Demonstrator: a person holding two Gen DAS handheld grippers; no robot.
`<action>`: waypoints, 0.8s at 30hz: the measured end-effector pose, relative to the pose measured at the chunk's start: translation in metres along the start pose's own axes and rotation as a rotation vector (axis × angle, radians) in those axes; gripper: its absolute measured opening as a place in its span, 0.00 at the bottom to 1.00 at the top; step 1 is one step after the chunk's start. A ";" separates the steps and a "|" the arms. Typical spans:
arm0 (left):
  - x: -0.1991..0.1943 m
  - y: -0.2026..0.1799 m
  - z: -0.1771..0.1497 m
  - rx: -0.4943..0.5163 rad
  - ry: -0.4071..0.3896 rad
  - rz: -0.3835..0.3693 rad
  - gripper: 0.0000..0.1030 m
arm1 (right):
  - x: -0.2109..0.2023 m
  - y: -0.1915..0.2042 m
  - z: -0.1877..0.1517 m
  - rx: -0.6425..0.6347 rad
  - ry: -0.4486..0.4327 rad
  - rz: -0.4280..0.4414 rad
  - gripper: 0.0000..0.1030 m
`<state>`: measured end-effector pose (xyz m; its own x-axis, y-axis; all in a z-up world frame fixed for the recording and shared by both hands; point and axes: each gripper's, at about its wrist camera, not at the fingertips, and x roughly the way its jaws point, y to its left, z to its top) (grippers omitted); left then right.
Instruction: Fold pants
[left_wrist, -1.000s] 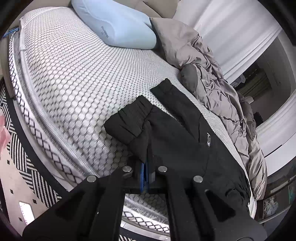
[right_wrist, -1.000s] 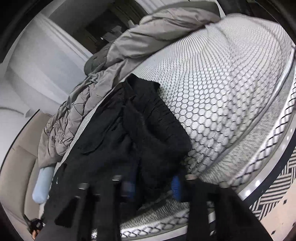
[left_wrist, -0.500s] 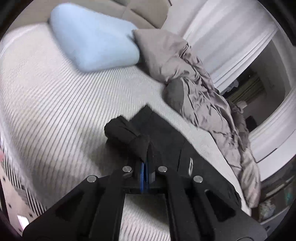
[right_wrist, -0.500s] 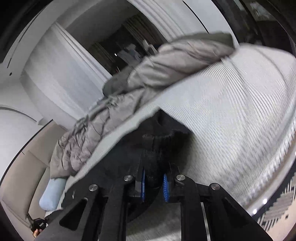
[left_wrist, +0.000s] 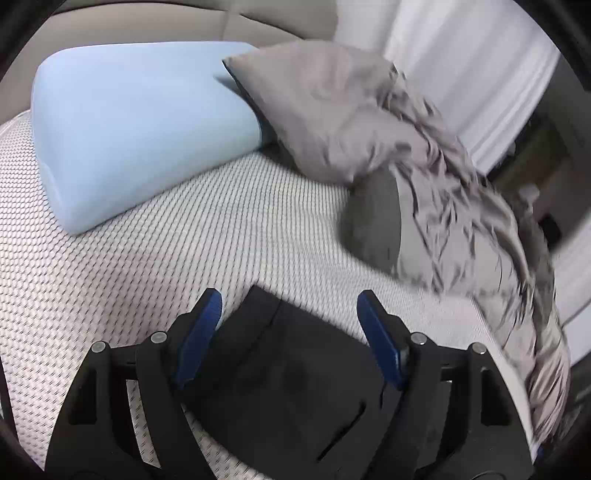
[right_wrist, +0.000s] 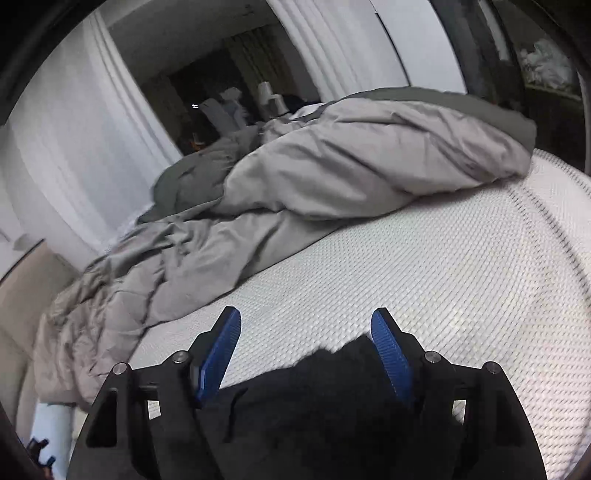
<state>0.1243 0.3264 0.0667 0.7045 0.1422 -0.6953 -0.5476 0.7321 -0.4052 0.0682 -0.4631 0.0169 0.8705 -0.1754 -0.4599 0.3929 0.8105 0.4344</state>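
Note:
The black pants (left_wrist: 291, 376) lie on the white mesh-patterned mattress (left_wrist: 184, 240), just under my left gripper (left_wrist: 290, 306), which is open with its blue pads spread and holds nothing. In the right wrist view the pants (right_wrist: 325, 406) lie folded over below my right gripper (right_wrist: 306, 325), also open and empty. The cloth edge sits between the fingers in both views, loose on the bed.
A light blue pillow (left_wrist: 136, 122) lies at the head of the bed. A crumpled grey duvet (left_wrist: 424, 177) is heaped along the far side, also shown in the right wrist view (right_wrist: 314, 177). White curtains (right_wrist: 74, 140) hang behind.
Both grippers were shut on the pants' ends and carried them across the bed. Now both have opened and let the cloth drop onto the mattress.

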 end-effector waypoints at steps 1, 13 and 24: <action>-0.002 0.001 -0.008 0.014 0.008 -0.008 0.71 | -0.002 0.000 -0.008 -0.024 0.003 -0.003 0.80; -0.025 -0.050 -0.133 0.118 0.136 -0.109 0.71 | -0.029 0.011 -0.073 -0.021 0.144 0.104 0.80; -0.024 -0.159 -0.227 0.382 0.163 -0.252 0.72 | 0.029 0.151 -0.121 -0.616 0.412 0.222 0.80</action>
<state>0.0915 0.0553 0.0126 0.6971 -0.1549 -0.7000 -0.1425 0.9270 -0.3471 0.1171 -0.2785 -0.0245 0.6817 0.1522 -0.7156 -0.1190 0.9882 0.0969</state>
